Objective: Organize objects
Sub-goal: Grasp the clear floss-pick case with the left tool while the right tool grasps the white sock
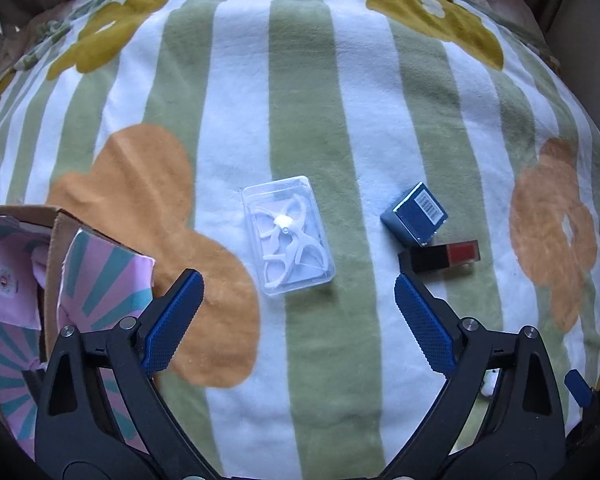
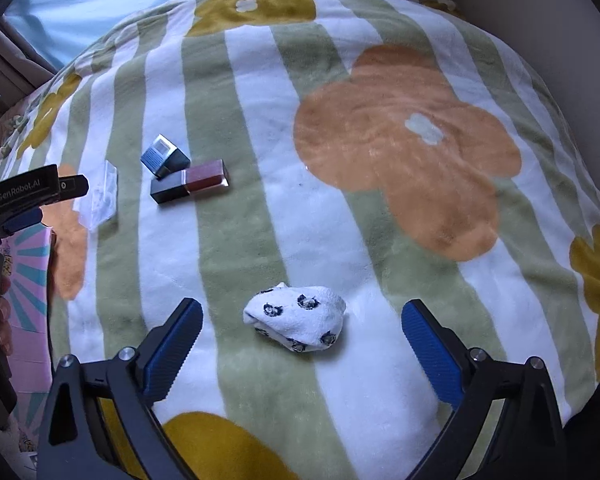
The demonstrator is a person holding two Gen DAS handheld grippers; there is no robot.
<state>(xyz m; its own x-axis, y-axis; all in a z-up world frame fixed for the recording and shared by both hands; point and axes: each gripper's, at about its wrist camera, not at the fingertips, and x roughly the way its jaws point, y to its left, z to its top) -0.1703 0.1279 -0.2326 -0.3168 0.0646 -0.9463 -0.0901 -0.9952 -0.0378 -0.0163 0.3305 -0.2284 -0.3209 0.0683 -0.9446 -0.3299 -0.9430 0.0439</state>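
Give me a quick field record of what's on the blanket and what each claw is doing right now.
surface: striped flower blanket
left claw: open, empty, above the blanket just short of the clear plastic case
clear plastic case: flat, white parts inside
blue box: barcode face up, touching the black and red box
black and red box: lying flat
right claw: open, empty, jaws either side of the sock
rolled sock: white, dark prints
cardboard box: far left, open

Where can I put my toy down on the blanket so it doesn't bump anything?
The far blanket beyond the clear plastic case is bare. So is the big orange flower, right of the lipstick. It is crowded where the blue box touches the lipstick, and near the sock.
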